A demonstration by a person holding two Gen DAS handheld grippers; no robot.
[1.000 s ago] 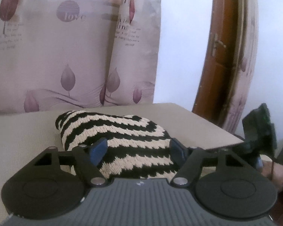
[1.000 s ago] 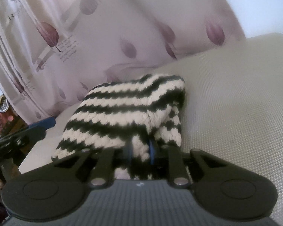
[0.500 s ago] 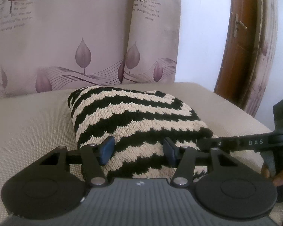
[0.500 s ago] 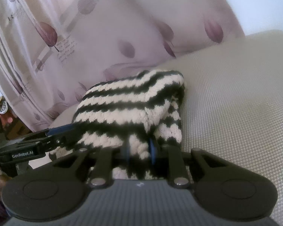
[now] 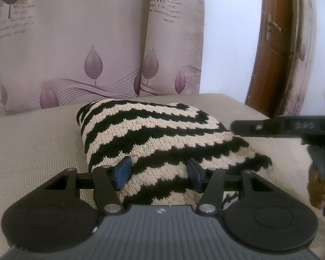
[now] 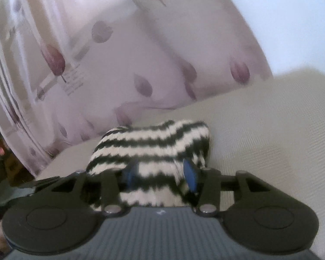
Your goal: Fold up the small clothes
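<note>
A black-and-cream zigzag knitted garment (image 5: pixel 153 138) lies folded in a bundle on a beige padded surface (image 5: pixel 32 147). My left gripper (image 5: pixel 158 173) is open, its blue-padded fingers astride the garment's near edge. In the right wrist view the same garment (image 6: pixel 153 149) lies between the fingers of my right gripper (image 6: pixel 160 173), which is open with the knit loose between the pads. The right gripper also shows in the left wrist view (image 5: pixel 281 127), at the garment's right side.
A pink leaf-print curtain (image 5: pixel 93 43) hangs behind the surface. A brown wooden door frame (image 5: pixel 268 54) stands at the right past the surface's edge. The person's hand (image 5: pixel 318 186) holds the right gripper at the far right.
My right gripper has opened and let go of the garment, which it pinched before. The left gripper has come lower and closer over the garment's near edge, its fingers a little closer together.
</note>
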